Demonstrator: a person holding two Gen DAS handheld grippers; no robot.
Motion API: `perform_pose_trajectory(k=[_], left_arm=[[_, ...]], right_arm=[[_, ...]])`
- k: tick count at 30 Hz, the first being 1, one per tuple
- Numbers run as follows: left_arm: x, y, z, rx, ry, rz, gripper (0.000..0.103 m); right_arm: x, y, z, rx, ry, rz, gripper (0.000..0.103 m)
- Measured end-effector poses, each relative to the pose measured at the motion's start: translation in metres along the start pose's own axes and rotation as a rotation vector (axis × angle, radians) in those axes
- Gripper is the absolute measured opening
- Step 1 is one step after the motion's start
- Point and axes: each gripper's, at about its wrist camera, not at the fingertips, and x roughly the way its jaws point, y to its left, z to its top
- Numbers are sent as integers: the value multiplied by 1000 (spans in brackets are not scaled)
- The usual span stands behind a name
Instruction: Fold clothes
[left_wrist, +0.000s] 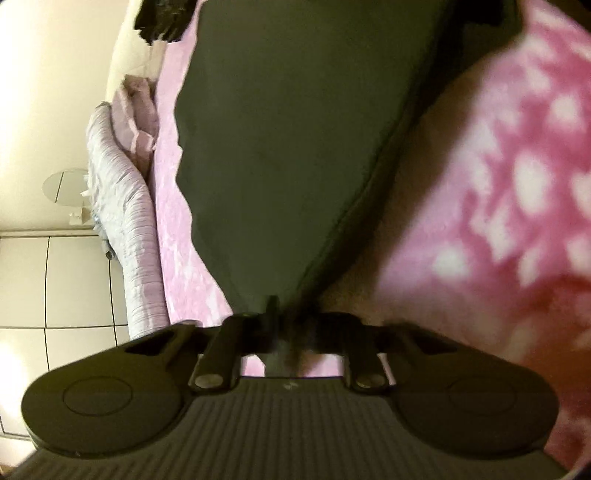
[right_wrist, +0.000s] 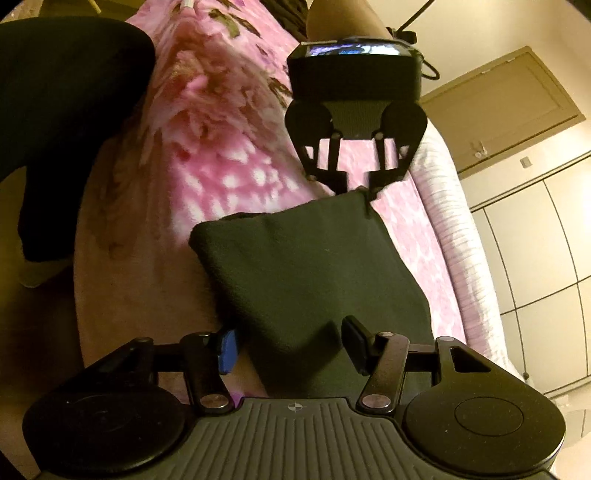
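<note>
pink floral blanket (left_wrist: 517, 177) carries a dark green garment (left_wrist: 288, 147); left gripper (left_wrist: 284, 325) pinches its corner, apparently, view blurred. right wrist view: right gripper (right_wrist: 291, 347) spread wide over garment's near edge.

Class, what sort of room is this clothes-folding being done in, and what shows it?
Most likely a bedroom: a pink floral blanket covers a bed, with a striped mattress edge, cream wardrobe doors beside it, and a dark garment laid out.
</note>
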Motion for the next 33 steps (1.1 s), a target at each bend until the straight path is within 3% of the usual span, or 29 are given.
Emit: perform_pose_trajectory(k=[1,2,3,6,10,14,19,22,26,29,33], left_arm=[[-1,1,0,-13,2,1,8],[-3,2,0,-34,3,3,7],[-6,3,0,-50,5,7,7],[-22,9,2,-90,15,22,6],[-61,21,3,-152,44,18,6],[-100,40,-6,-228,89,-69,6],[-108,108,6,-276,101,-54,7],[-96,162,30,-257,75,-24,7],[-48,232,86,-208,23,-42,8],[6,262,132,-155,-7,-85,9],[90,278,188,-111,-27,-178,9]], right_arm=[[0,-1,-2,-2,1,2,54],[-1,-2,-4,-2,4,5,42],[-4,-3,-6,5,12,13,22],[-5,-10,-2,55,13,34,10],[-26,-28,-1,160,-98,82,8],[-47,-47,1,265,-208,130,8],[-74,-71,0,402,-345,182,8],[-90,-105,-27,582,-405,108,8],[-108,-143,-86,840,-420,-11,8],[-105,-163,-140,1048,-387,-69,8],[-88,-175,-216,1353,-359,-58,8]])
